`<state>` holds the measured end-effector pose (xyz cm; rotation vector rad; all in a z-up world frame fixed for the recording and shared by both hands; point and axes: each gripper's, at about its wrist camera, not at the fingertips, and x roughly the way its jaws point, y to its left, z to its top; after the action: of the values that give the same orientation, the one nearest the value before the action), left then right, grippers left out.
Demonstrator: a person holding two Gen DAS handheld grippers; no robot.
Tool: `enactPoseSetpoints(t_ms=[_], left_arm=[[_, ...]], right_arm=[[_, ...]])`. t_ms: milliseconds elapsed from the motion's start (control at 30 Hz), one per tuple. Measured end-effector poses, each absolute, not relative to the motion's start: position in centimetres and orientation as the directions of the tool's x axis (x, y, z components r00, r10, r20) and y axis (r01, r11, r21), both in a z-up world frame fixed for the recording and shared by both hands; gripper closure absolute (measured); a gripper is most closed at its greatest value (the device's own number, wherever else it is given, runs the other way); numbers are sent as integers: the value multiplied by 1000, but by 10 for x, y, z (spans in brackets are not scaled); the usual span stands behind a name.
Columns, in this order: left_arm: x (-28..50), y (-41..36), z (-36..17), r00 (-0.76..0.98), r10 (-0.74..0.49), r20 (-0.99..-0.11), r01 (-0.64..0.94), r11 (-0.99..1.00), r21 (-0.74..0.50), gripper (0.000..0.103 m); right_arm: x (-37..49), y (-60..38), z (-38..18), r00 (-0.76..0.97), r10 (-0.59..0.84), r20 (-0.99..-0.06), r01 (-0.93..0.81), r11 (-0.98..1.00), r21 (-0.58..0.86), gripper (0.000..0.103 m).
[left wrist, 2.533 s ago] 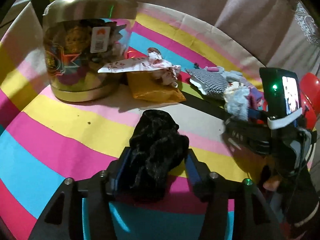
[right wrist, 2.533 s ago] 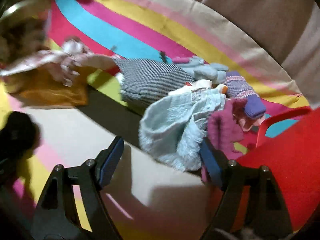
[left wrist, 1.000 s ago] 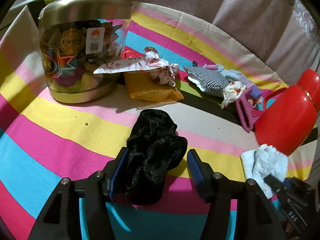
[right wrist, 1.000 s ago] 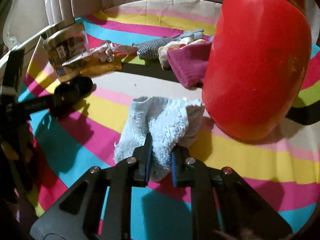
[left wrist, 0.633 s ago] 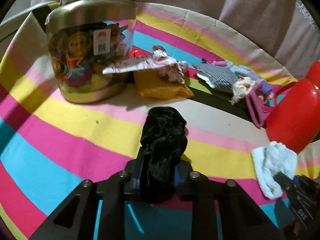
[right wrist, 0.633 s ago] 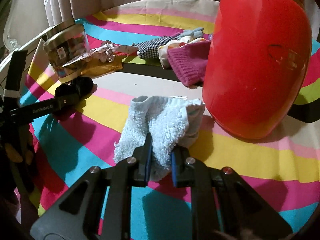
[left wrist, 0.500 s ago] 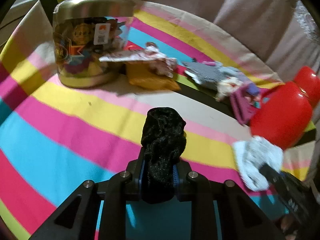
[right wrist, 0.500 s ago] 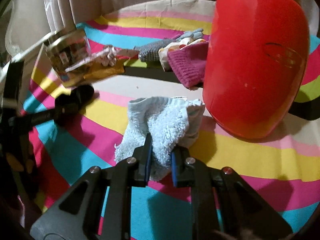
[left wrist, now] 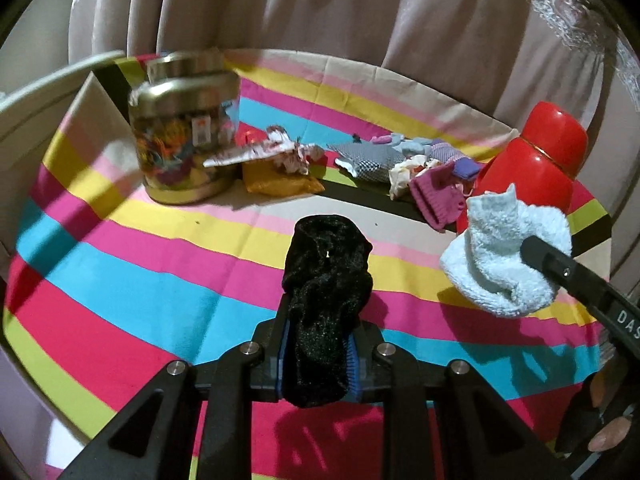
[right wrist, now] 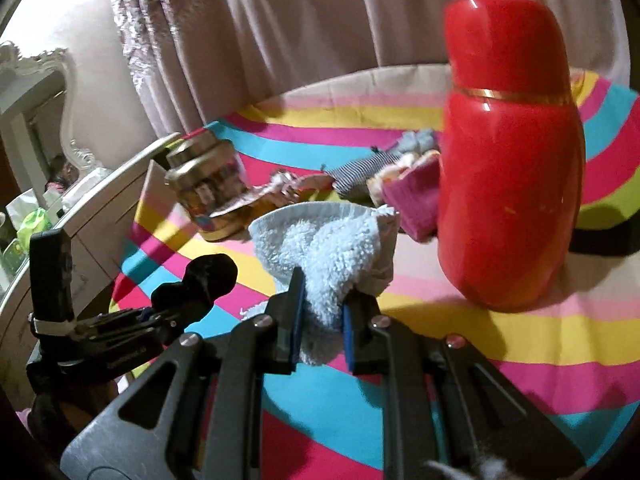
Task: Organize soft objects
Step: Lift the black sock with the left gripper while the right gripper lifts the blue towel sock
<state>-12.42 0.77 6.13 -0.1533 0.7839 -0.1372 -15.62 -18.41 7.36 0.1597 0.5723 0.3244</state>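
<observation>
My left gripper (left wrist: 318,354) is shut on a black fuzzy sock (left wrist: 326,280), which hangs lifted above the striped tablecloth (left wrist: 120,288). My right gripper (right wrist: 320,320) is shut on a pale blue fluffy sock (right wrist: 328,244), also raised off the cloth. In the left wrist view the blue sock (left wrist: 504,252) appears at the right, pinched by the right gripper's dark finger (left wrist: 560,268). In the right wrist view the black sock (right wrist: 208,272) and the left gripper (right wrist: 172,304) show at the left. A pile of small soft garments (left wrist: 416,164) lies at the back of the table.
A tall red flask (right wrist: 508,160) stands right of the blue sock, near the garment pile. A gold-lidded jar (left wrist: 186,132) of colourful items stands at the back left, with an orange packet (left wrist: 280,182) and a crumpled wrapper (left wrist: 276,150) beside it. Curtains (left wrist: 320,12) hang behind the round table.
My left gripper closed on the black sock and lifted it off the cloth. My right gripper, holding the blue sock all along, has raised it and tilted up, bringing the curtains into view.
</observation>
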Motion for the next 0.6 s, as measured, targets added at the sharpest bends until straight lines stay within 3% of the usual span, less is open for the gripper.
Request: enactPoseSetpoints(t_ms=[233, 600], left_arm=[[-142, 10, 69, 705, -113, -701, 60, 993, -100, 79], [-168, 31, 73, 700, -92, -708, 24, 994, -106, 79]], right_arm=[[-167, -162, 77, 778, 371, -506, -308, 928, 208, 84], [-184, -133, 79, 749, 403, -525, -371, 913, 171, 84]])
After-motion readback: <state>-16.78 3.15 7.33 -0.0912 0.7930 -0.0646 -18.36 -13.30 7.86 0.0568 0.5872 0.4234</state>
